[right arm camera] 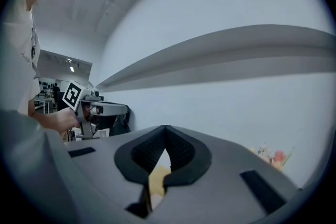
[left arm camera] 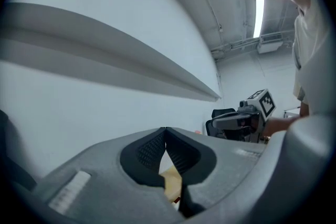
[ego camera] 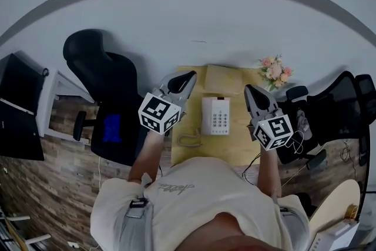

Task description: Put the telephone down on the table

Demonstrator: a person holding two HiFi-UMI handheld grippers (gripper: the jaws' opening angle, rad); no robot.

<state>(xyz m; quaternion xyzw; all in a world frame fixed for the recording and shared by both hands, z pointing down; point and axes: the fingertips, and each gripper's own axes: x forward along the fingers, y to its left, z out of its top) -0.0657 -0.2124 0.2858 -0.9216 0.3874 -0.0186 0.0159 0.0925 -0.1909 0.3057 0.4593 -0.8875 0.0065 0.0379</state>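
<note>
The telephone (ego camera: 215,116) lies in the middle of the desk (ego camera: 238,147), so the left gripper (ego camera: 189,77) and the right gripper (ego camera: 251,91) hover beside it, jaws pressed together, empty.

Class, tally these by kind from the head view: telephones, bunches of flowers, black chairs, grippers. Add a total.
telephone: 1
bunch of flowers: 1
black chairs: 2
grippers: 2, left gripper, right gripper
Total: 6
</note>
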